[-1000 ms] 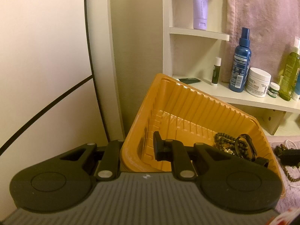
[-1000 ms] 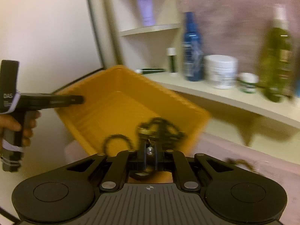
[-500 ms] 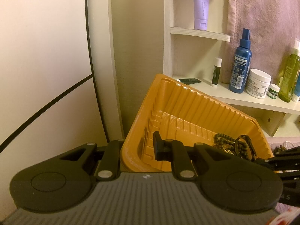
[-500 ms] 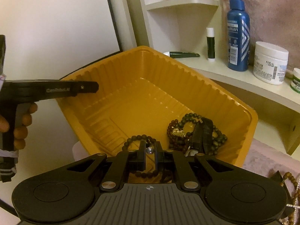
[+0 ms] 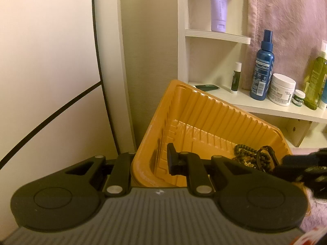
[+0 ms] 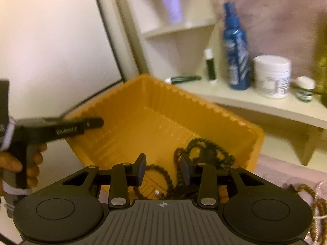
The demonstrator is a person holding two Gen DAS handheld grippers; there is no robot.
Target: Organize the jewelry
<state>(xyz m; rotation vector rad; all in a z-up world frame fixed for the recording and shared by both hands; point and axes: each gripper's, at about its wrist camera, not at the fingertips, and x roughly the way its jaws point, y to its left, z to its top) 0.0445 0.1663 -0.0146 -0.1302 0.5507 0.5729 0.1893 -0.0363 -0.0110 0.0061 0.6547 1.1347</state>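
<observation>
Lettering is seen on the side of the left gripper (image 6: 96, 123) in the right wrist view, but it is too blurred to be read; the labels on the blue spray bottle (image 5: 263, 69), the white cream jar (image 5: 282, 89) and the lilac tube (image 5: 219, 4) are likewise too small or soft to be made out. These toiletries are ranged on cream shelves (image 5: 265, 106) at the far right, backed by a pink towel (image 5: 290, 20); a pale wall with a dark curved line fills the left. A pink fabric surface (image 6: 282, 167) lies at the near right, where brown beads (image 6: 306, 189) are left outside the tray.

An orange ribbed tray (image 5: 214, 122) is held tilted by its near-left rim, on which the left gripper is clamped. Dark beaded bracelets (image 6: 206, 149) are heaped in the tray's low right corner, and one bracelet loop (image 6: 161, 175) lies just beyond the right gripper (image 6: 163, 169), whose jaws are opening with no pad pressed on it.

Compared with half a second earlier, the right gripper's fingers, then pinched together, are parted, and the right wrist view is blurred. The left gripper and tray are unchanged.
</observation>
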